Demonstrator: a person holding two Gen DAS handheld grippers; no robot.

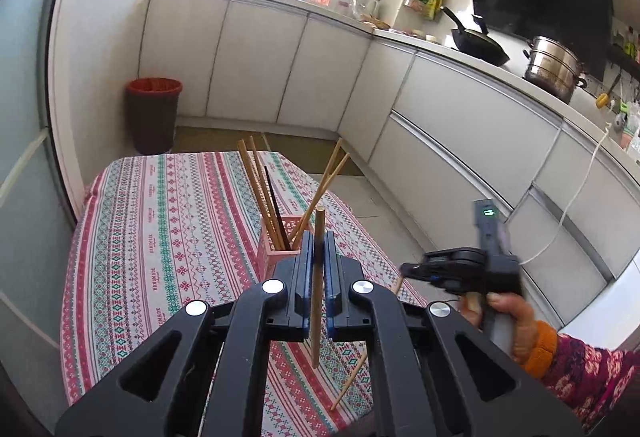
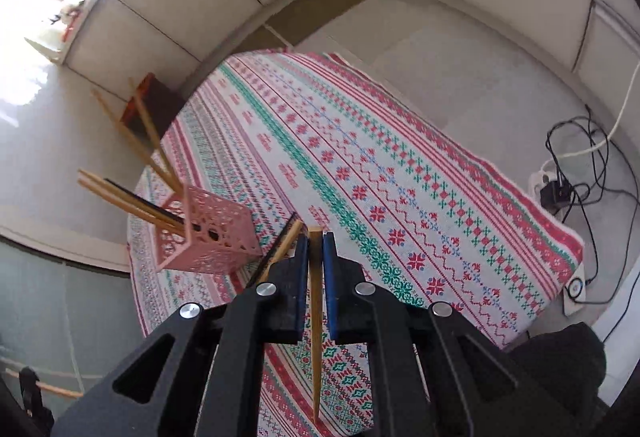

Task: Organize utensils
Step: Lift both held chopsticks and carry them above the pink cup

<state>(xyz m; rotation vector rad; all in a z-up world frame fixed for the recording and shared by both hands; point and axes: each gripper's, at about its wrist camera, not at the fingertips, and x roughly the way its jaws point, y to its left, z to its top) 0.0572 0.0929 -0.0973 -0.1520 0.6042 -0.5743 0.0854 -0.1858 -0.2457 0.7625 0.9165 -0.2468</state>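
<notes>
Left gripper [image 1: 319, 237] clamps a wooden chopstick [image 1: 317, 301] upright; pink holder [image 1: 276, 253] sits at 11 o'clock on worktop [image 1: 160, 237]. Right gripper [image 2: 315, 243] pinches another chopstick [image 2: 315, 317]; holder at 10 o'clock.

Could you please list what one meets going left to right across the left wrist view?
Red bin → pink chopstick holder → chopstick clamped in the left gripper → right gripper → steel pot.
</notes>
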